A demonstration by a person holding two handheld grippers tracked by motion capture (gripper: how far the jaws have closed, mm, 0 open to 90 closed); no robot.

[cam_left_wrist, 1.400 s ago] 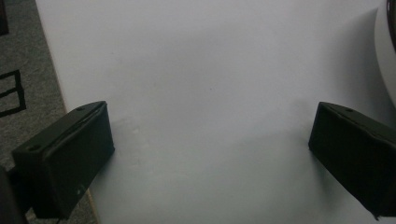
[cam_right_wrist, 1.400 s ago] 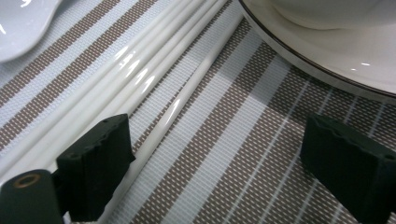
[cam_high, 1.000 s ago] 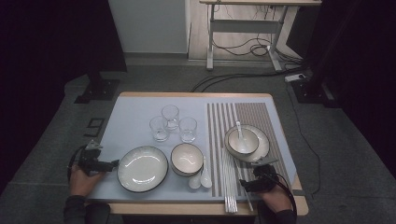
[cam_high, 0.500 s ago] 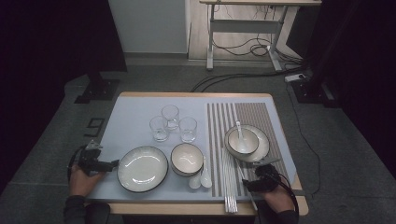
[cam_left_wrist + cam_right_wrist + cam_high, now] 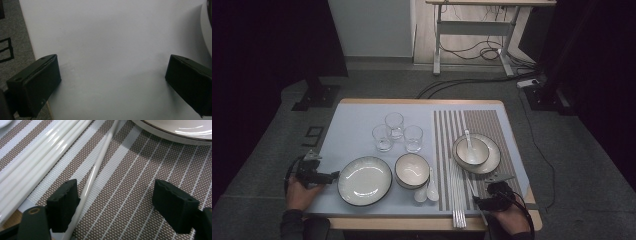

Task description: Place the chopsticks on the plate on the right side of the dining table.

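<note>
A loose chopstick [image 5: 96, 167] lies between the jaws of the right gripper [image 5: 117, 205], right beside the left jaw and maybe touching it. The other jaw stands well apart from the stick. The jaws are spread, not pinching, and they have just been closing a little with the stick between them. The stick lies slanted on the striped mat [image 5: 130, 185], near the front right of the bench [image 5: 362, 117]. Its far end points toward the plate [image 5: 175, 132].

Next to it lies a bundle of chopsticks [image 5: 37, 157], side by side. Compared with a second ago, the right gripper [image 5: 484, 202] sits a bit lower by the front edge. The dishes lie the same.

The loose chopstick is long, thin, white and shiny.

The left gripper [image 5: 112, 80] has its jaws spread wide over the bare pale bench, with nothing between them.
</note>
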